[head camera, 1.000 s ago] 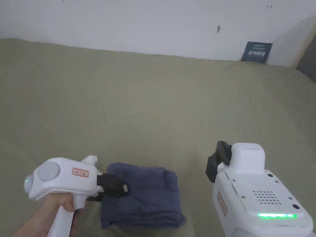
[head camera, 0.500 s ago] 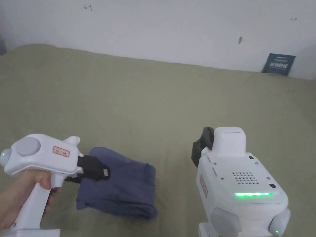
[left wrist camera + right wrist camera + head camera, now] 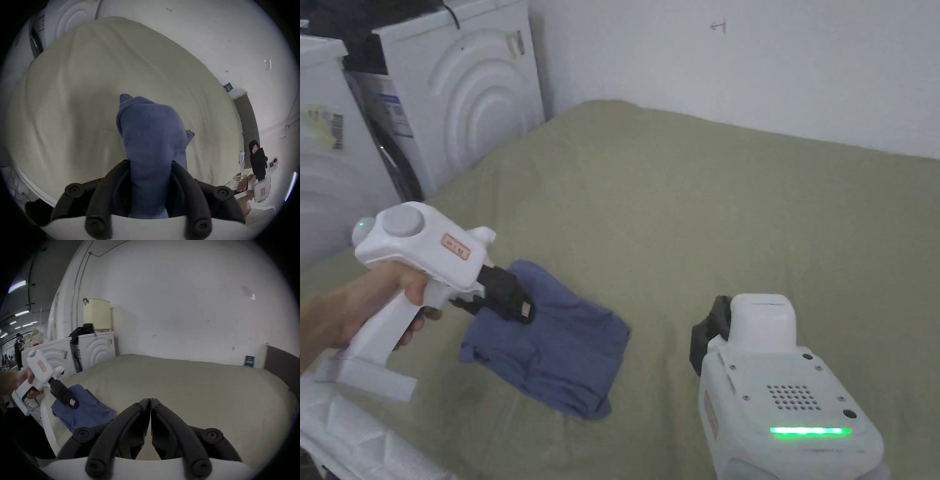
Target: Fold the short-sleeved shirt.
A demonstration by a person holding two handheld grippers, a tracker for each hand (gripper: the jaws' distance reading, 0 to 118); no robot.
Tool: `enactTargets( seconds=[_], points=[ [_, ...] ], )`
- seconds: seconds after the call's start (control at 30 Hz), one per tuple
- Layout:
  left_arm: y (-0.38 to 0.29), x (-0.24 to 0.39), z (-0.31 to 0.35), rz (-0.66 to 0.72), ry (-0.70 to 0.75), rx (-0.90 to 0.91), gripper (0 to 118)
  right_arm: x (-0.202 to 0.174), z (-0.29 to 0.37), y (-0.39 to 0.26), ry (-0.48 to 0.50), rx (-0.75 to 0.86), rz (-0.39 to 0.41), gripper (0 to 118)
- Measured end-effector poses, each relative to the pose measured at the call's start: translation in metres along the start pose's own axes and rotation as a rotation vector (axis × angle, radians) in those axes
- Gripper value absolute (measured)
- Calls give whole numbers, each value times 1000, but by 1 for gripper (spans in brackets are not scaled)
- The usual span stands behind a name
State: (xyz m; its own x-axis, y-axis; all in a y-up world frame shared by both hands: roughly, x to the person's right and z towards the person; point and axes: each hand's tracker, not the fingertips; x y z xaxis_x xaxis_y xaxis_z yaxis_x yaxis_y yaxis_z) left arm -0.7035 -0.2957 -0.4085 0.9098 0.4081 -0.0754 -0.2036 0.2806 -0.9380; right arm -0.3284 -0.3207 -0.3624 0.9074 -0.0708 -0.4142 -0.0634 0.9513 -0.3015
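We've got the folded shirt pinched at its near-left edge in our left gripper, jaws clamped on the cloth. The rest trails away toward the right over the bed. Our right gripper sits well off to the right, jaws closed on nothing, so the left one looks best placed to set it down.

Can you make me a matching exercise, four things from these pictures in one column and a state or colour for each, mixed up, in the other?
1. left gripper
2. right gripper
3. shirt
4. bed cover

A. olive green
B. jaws shut, holding nothing
C. blue, folded small
D. clamped on cloth

Pairs: 1-D, 2-B, 3-C, 4-A
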Motion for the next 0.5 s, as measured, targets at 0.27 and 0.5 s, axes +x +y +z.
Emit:
enactTargets(
  seconds=[0.27,0.5],
  points=[
    [63,-52,0,-63,104,-88,31,-52,-59,-20,92,-55,17,7],
    [75,-66,2,-73,150,-99,36,-68,-87,-20,123,-56,50,7]
  ],
)
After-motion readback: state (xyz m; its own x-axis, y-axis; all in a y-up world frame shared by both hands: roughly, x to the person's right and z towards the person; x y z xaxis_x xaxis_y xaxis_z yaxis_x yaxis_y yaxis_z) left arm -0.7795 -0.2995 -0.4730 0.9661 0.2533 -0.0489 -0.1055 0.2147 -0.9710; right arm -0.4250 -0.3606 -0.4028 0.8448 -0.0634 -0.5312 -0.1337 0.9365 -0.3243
